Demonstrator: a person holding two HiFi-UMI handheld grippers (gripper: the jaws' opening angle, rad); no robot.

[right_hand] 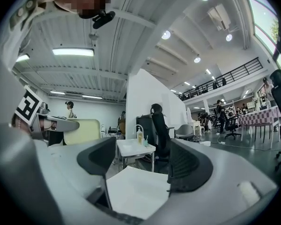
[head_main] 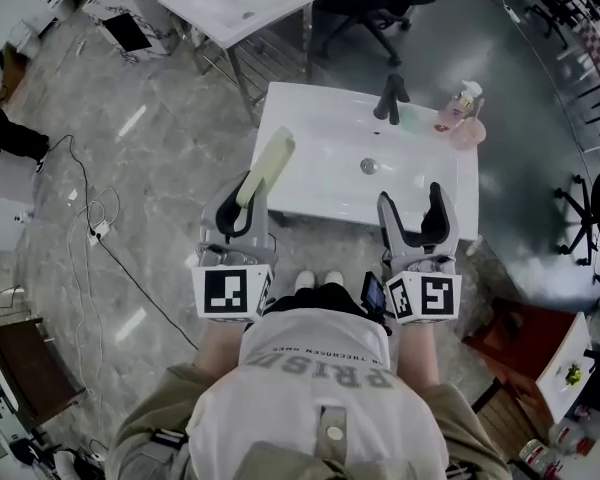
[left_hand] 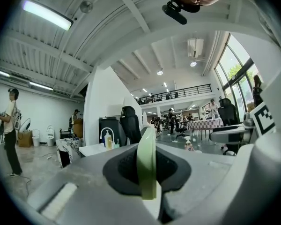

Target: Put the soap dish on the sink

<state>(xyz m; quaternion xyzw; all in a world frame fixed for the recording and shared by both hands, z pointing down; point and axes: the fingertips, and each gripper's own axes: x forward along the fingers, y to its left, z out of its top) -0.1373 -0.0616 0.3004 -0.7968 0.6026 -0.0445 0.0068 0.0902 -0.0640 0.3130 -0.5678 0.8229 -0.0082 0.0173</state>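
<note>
A grey marble floor [head_main: 160, 98] fills the head view. At top centre stands a small white table [head_main: 220, 8], with a black office chair [head_main: 380, 13] to its right. A white power strip [head_main: 100, 231] lies at left. A pink pump bottle [head_main: 458, 103] stands at upper right of centre. In the left gripper view, a person [left_hand: 10, 130] stands at far left.

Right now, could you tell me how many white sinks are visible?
2: the near sink at the head view's centre, the far sink beyond it at the top; others may be hidden.
</note>
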